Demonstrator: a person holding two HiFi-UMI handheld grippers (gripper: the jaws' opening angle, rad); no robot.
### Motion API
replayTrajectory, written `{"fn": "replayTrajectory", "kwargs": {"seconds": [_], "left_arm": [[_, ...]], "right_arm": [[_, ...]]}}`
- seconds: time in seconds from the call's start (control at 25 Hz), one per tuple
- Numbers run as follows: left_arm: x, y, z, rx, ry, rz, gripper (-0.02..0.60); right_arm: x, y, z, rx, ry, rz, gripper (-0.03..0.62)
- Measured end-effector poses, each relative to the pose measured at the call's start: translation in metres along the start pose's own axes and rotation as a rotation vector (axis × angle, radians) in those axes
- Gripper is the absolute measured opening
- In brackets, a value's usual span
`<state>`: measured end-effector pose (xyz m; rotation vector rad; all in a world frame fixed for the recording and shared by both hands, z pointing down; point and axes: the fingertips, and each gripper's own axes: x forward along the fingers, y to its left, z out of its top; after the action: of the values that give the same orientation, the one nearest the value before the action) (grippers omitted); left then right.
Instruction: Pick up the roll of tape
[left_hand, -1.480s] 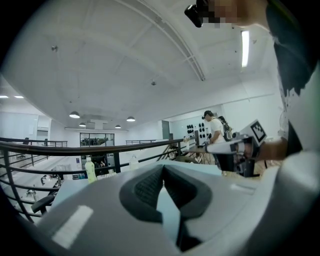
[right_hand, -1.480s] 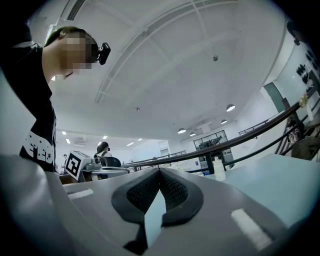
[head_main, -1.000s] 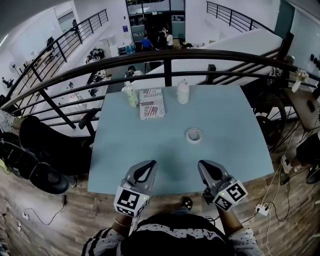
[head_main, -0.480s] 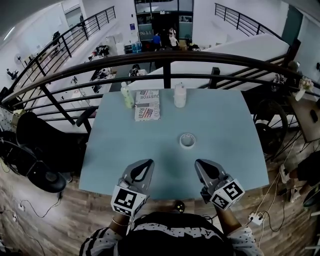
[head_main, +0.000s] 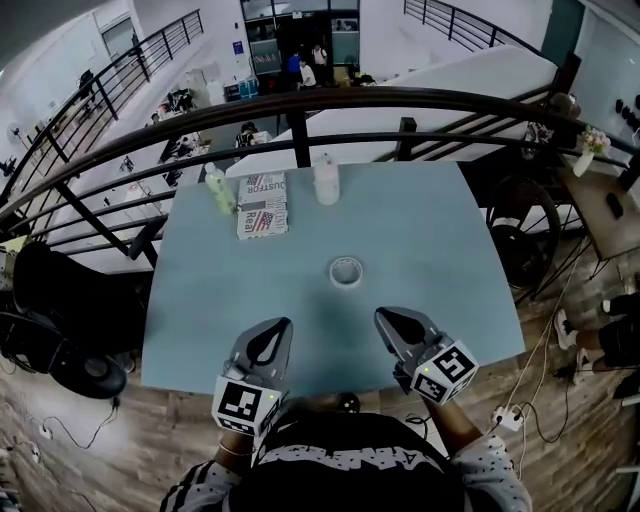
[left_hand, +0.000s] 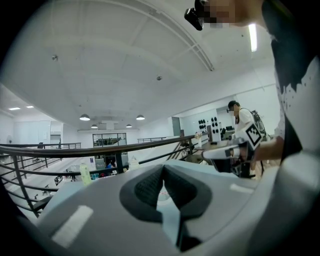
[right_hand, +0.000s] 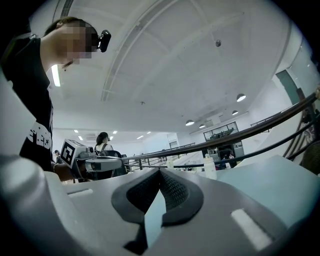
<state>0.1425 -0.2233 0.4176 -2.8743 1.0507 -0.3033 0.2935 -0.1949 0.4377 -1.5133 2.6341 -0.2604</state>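
The roll of tape (head_main: 346, 271), a small white ring, lies flat near the middle of the light blue table (head_main: 450, 260). My left gripper (head_main: 279, 323) hovers over the table's near edge, short of the tape and to its left, its jaws shut on nothing. My right gripper (head_main: 382, 315) hangs level beside it, short of the tape and slightly right, also shut and empty. In the left gripper view the pads (left_hand: 150, 187) meet at the tips and the right gripper (left_hand: 225, 153) shows off to the side. In the right gripper view the pads (right_hand: 172, 190) touch too.
At the table's far edge stand a green bottle (head_main: 218, 188), a printed box (head_main: 262, 205) and a white bottle (head_main: 326, 180). A dark curved railing (head_main: 300, 100) runs behind the table. A black chair (head_main: 70, 300) is at the left, and cables lie on the wooden floor (head_main: 560, 420) at the right.
The table and the tape have slid left in the head view as the person moved. Both grippers stayed shut, side by side over the near edge.
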Motion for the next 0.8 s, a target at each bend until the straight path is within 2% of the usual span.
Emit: {"fn": "replayTrajectory", "kwargs": {"seconds": [0.36, 0.8], "left_arm": [[0.019, 0.0, -0.006, -0.012, 0.0, 0.003, 0.0], [0.046, 0.044, -0.018, -0.027, 0.014, 0.042, 0.0]], "right_arm": [[-0.001, -0.021, -0.022, -0.004, 0.049, -0.027, 0.003], [0.051, -0.047, -0.044, -0.057, 0.151, -0.008, 0.003]]}}
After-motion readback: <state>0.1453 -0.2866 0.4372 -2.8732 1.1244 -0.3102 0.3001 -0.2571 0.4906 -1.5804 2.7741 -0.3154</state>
